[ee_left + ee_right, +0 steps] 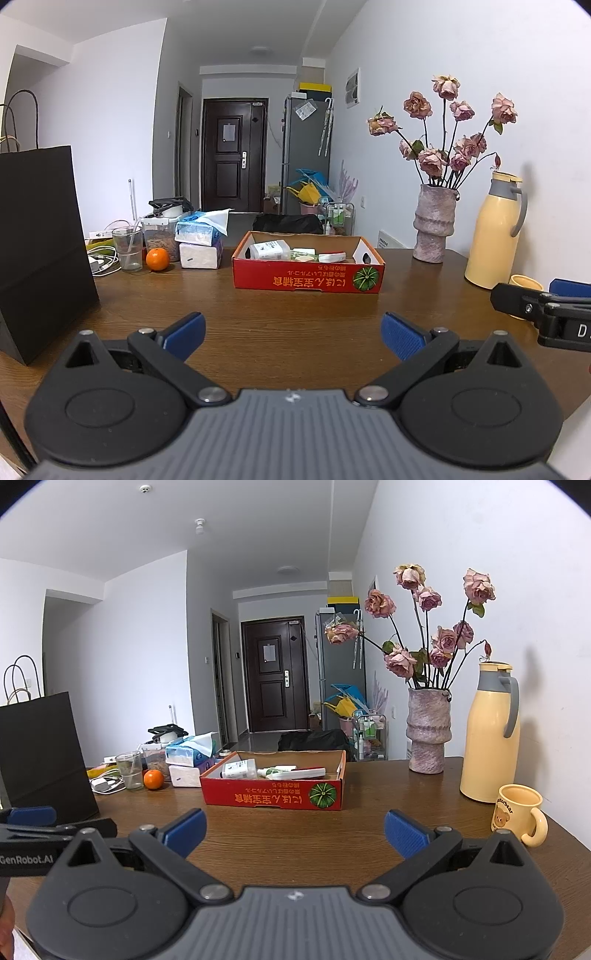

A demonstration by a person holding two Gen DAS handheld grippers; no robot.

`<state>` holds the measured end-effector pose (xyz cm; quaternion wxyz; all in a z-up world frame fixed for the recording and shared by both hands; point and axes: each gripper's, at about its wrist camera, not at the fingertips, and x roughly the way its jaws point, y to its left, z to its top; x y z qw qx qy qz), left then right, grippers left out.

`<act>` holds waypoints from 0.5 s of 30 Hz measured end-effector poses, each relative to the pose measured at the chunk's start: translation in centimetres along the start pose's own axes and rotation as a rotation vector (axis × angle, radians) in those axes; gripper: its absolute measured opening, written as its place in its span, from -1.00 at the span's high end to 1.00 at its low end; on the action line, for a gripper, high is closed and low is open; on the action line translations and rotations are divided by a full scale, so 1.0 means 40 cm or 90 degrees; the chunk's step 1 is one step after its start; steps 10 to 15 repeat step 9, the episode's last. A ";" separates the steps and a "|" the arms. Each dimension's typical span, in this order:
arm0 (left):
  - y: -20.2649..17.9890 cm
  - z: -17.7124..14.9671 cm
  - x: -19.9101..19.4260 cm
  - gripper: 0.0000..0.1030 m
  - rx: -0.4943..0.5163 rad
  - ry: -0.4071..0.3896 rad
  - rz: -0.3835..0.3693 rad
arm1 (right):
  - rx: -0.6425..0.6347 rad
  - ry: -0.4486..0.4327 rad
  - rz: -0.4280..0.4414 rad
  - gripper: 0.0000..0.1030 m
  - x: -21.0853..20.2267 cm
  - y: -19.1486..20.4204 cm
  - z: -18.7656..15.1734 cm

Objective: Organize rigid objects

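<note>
A red cardboard box stands in the middle of the brown table and holds a white bottle, a small green and white tube and a red and white flat item. It also shows in the right wrist view, with the white bottle lying inside. My left gripper is open and empty, low over the table in front of the box. My right gripper is open and empty, to the right of the left one, also in front of the box.
A black paper bag stands at the left. An orange, a glass, tissue packs and cables lie behind it. A vase of dried roses, a yellow thermos and a yellow mug stand at the right.
</note>
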<state>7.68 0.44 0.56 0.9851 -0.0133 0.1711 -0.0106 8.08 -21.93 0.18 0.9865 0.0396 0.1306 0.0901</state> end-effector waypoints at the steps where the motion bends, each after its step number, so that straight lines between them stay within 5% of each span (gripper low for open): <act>1: 0.000 -0.001 0.000 -1.00 0.000 0.000 0.001 | 0.000 0.000 0.000 -1.00 0.000 0.000 0.000; 15: -0.001 0.001 0.004 -1.00 -0.004 0.001 0.001 | 0.000 0.001 0.001 -1.00 0.000 0.001 -0.002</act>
